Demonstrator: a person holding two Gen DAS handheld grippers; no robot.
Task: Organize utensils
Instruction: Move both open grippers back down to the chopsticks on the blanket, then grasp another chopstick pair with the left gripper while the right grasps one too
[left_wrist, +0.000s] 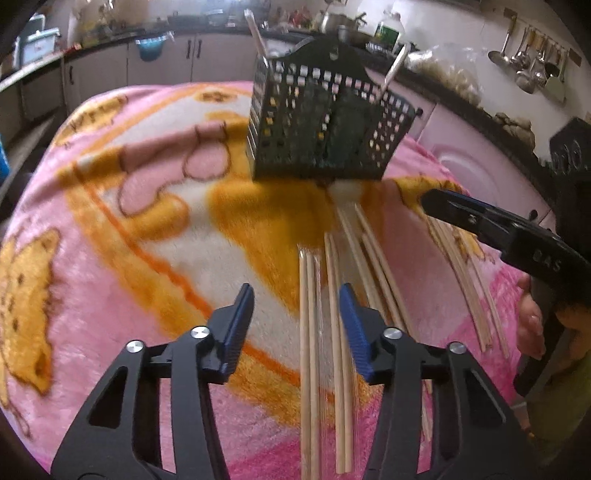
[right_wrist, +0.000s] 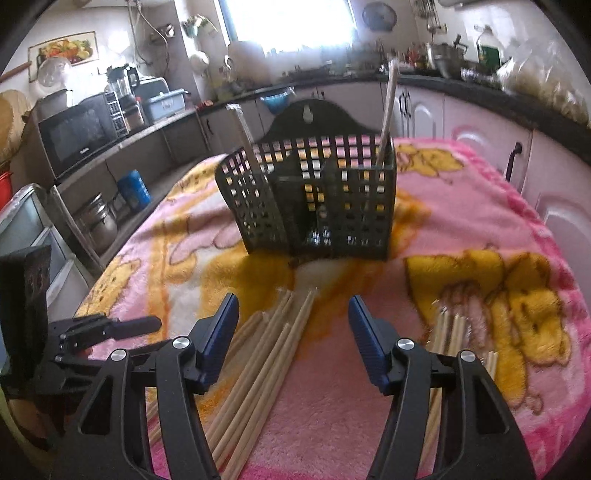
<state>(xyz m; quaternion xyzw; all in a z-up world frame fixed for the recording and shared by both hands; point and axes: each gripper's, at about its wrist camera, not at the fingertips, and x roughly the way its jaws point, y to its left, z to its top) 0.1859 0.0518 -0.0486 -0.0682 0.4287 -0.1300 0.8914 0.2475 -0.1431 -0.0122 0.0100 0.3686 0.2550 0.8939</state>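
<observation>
Left hand-held gripper (left_wrist: 295, 295) jaws apart over loose chopsticks (left_wrist: 314, 350) on the pink blanket (left_wrist: 110, 258), gripping nothing. Right hand-held gripper (right_wrist: 293, 310) wide, empty. Black basket (right_wrist: 314, 199) upright beyond.

A dark, perforated caddy (right_wrist: 314, 199) stands upright on the pink blanket (right_wrist: 461, 229), with one pale stick upright in its left compartment and one in its right. Wooden chopsticks (right_wrist: 258, 373) lie flat in front of it in a loose bunch, a smaller bunch (right_wrist: 448, 332) lying apart to the right.
</observation>
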